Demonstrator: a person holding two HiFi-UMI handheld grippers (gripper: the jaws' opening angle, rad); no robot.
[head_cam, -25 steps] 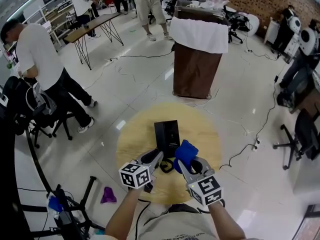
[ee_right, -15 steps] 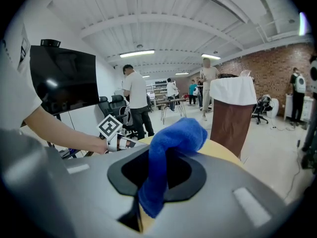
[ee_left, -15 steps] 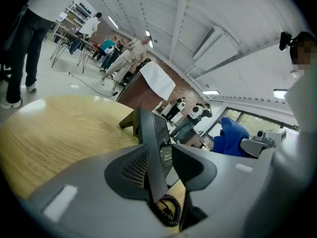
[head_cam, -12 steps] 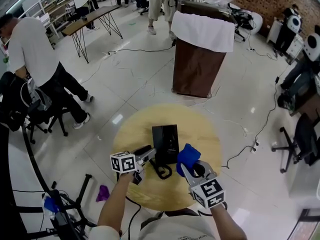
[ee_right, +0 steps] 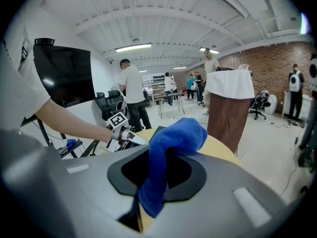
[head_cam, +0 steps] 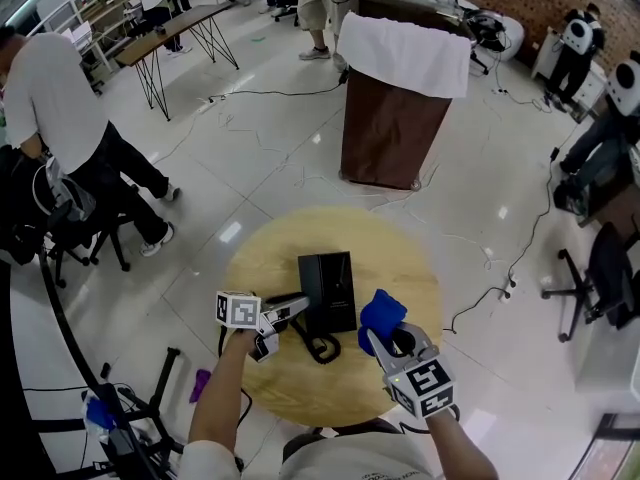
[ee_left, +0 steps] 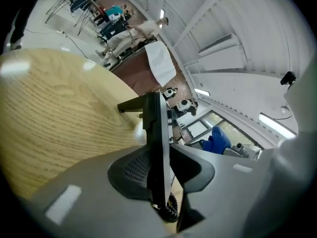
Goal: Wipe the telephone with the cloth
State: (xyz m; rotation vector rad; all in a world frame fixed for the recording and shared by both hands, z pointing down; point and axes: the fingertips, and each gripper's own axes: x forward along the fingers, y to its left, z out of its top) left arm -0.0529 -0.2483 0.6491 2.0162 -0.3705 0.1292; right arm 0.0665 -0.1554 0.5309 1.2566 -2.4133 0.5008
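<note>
Left gripper jaws, just closing, pinched the thin edge of the black telephone, with its coiled cord just below. It looked rigid and slippery, best steadied at that edge. Right gripper jaws clamped the soft blue cloth, near the telephone. Only the head view showed the telephone lying flat on the round tabletop.

The left gripper is held out at the end of a bare forearm, rolled onto its side and pointed almost level. Its jaws, which have just been closing, are pressed on the thin edge of the telephone. The right gripper is carried just beside it, tilted downward, with its jaws clamped on the blue cloth.
</note>
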